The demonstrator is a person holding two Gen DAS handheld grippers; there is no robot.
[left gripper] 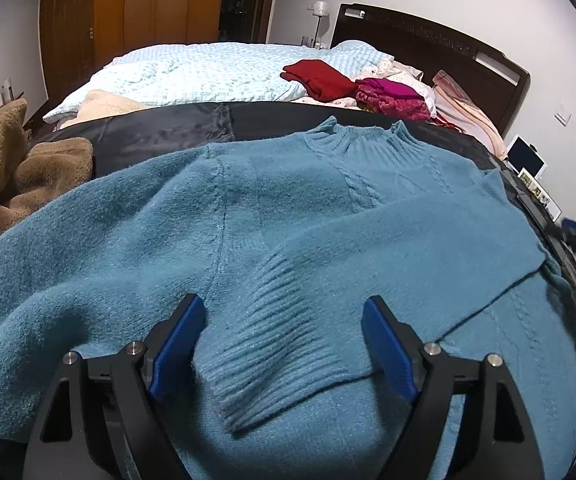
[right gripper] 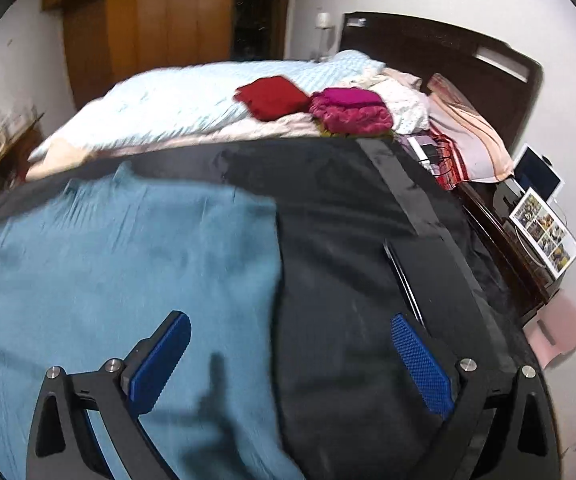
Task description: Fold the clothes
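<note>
Teal sweater [left gripper: 168, 220] flat on black sheet [right gripper: 348, 220], one sleeve folded across its chest. Left hand-held gripper [left gripper: 284, 340] jaws apart over sleeve cuff [left gripper: 272, 344], gripping nothing. Right hand-held gripper [right gripper: 292, 356] spread wide, empty, straddling sweater's edge.

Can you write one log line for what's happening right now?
step: sleeve folded over sweater | left gripper: open above cuff | right gripper: open, empty
</note>
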